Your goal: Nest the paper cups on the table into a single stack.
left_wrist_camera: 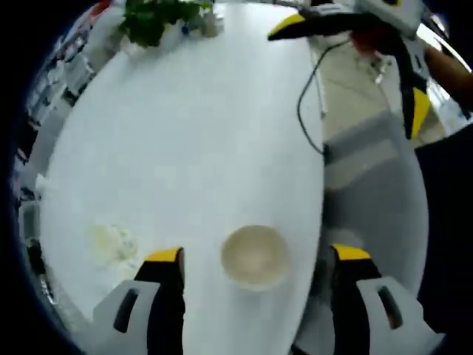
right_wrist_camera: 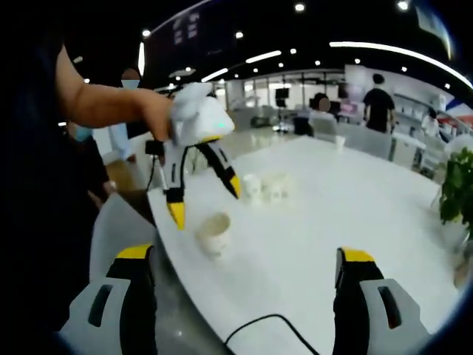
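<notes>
Paper cup point(left_wrist_camera: 255, 256) between spread left claw point(left_wrist_camera: 256, 255) jaws, claw above table point(left_wrist_camera: 192, 148).

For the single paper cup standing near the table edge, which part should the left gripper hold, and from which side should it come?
Grip the paper cup across its round wall just under the rim, coming down from above. It stands upright with its mouth open, already between the open jaws of the left gripper, with bare table around it, so both sides look free.

Left gripper view: steep look-down, close over table point(left_wrist_camera: 185, 133) near edge; right gripper view: low, level, facing across table; both share cup point(left_wrist_camera: 255, 257).
</notes>
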Motion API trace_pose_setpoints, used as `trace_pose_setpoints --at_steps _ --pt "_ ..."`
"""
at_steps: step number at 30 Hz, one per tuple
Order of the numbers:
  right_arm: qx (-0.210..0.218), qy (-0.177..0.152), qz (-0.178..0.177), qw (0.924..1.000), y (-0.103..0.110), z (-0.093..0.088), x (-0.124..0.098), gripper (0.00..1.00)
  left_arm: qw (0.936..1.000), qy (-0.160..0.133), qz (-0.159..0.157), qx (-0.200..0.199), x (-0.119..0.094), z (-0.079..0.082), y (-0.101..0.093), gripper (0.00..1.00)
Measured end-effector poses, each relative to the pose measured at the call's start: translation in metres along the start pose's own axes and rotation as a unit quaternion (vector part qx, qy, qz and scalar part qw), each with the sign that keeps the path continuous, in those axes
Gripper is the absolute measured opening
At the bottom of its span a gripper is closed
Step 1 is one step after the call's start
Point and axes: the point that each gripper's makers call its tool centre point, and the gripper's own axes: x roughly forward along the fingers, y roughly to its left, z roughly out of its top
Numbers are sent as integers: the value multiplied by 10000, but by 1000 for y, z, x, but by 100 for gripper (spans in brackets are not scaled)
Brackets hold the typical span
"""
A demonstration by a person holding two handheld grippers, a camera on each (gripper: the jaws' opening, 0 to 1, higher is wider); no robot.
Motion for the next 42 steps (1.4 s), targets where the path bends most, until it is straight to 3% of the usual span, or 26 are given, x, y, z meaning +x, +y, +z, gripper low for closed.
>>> trace_pose_setpoints --at_steps 3,6,9,10,13,16,19,20,21,24,26,28,35,40,42 --pt "-17 -9 -20 10000 0 2 3 100 9991 -362 124 -181 -9 -9 17 85" --pt "-30 -6 -19 10000 1 4 9 100 9944 -900 316 -455 -25 -17 32 86" --pt "-26 -29 -16 10000 -17 -4 -23 100 9901 -1159 263 -748 -35 -28 34 87" --pt "-37 -49 -43 10000 -4 6 5 100 9870 -1314 376 -851 -41 -32 38 88" --pt "-23 -122 -87 9999 2 15 18 100 9800 -1661 479 -984 -54 -35 45 91" --pt "51 -129 -107 9998 5 17 22 100 9630 -2270 732 -1256 -79 -40 61 95" --pt "55 -56 -100 9999 6 13 25 100 9587 -2288 836 -1467 -88 -56 68 97" --pt "46 -44 -107 9999 6 12 25 100 9536 -2358 1045 -1552 -95 -64 77 98" --pt "36 -37 -128 9999 5 11 26 100 9502 -2442 1161 -1547 -98 -63 79 100" --pt "79 -44 -177 9998 1 9 26 100 9397 -2780 1248 -1555 -109 -70 81 100" --pt "82 -45 -231 9997 -4 7 27 100 9314 -2937 1507 -1533 -117 -78 87 100" --pt "95 -58 -270 9996 -7 7 28 100 9234 -3113 1558 -1614 -121 -85 86 100" --pt "79 -57 -432 9990 -19 5 32 100 9129 -3303 1615 -1772 -121 -100 70 100" --pt "67 -28 -478 9988 -26 3 31 100 8970 -3585 1746 -1905 -121 -107 64 100" --pt "47 -22 -468 9989 -27 3 31 100 8935 -3652 1794 -1901 -121 -110 64 100"
